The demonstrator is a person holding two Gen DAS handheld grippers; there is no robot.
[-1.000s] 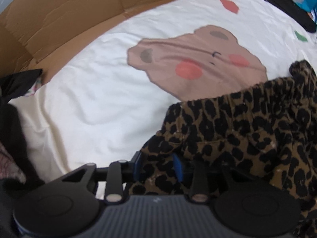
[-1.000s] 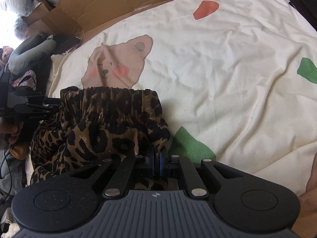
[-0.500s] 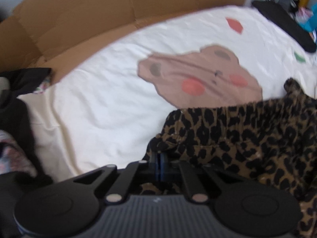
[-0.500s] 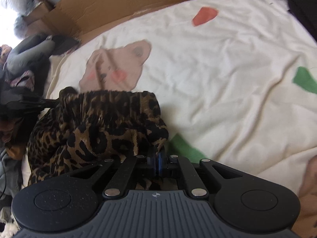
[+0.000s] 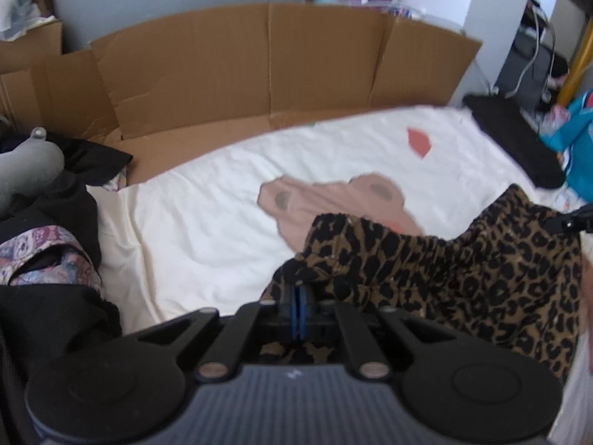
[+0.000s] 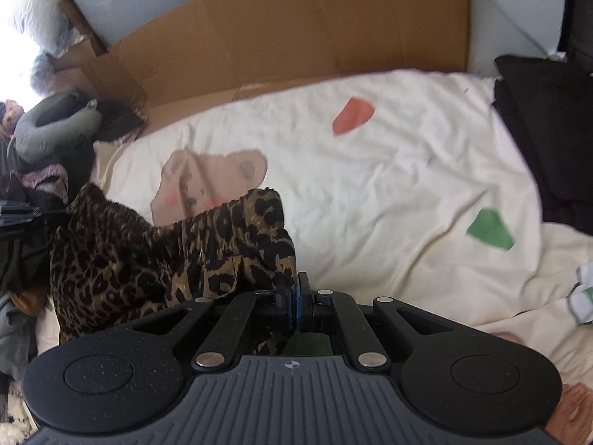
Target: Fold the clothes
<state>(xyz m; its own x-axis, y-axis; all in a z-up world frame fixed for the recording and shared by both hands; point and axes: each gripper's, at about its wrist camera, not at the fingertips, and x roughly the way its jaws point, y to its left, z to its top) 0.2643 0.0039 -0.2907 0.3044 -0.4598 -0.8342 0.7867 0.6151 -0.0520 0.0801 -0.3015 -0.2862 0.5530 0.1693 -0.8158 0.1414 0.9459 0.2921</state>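
Observation:
A leopard-print garment (image 5: 463, 270) hangs lifted between both grippers above a cream bedsheet (image 5: 207, 215) with a bear print (image 5: 315, 200). My left gripper (image 5: 297, 296) is shut on the garment's left corner at its gathered waistband. In the right wrist view the same garment (image 6: 155, 259) sags to the left, and my right gripper (image 6: 294, 296) is shut on its right corner. The other gripper shows at the far left edge (image 6: 18, 218) of that view. The garment's lower part is hidden behind the gripper bodies.
A cardboard wall (image 5: 259, 63) stands behind the bed. A pile of dark and patterned clothes (image 5: 44, 252) and a grey neck pillow (image 6: 55, 126) lie at the left. Black fabric (image 6: 548, 129) lies at the bed's right edge. Red (image 6: 352, 115) and green (image 6: 489, 228) patches mark the sheet.
The left gripper went from open to shut on the garment. Both grippers have risen and tilted up, lifting the garment off the sheet; more cardboard wall and room show now.

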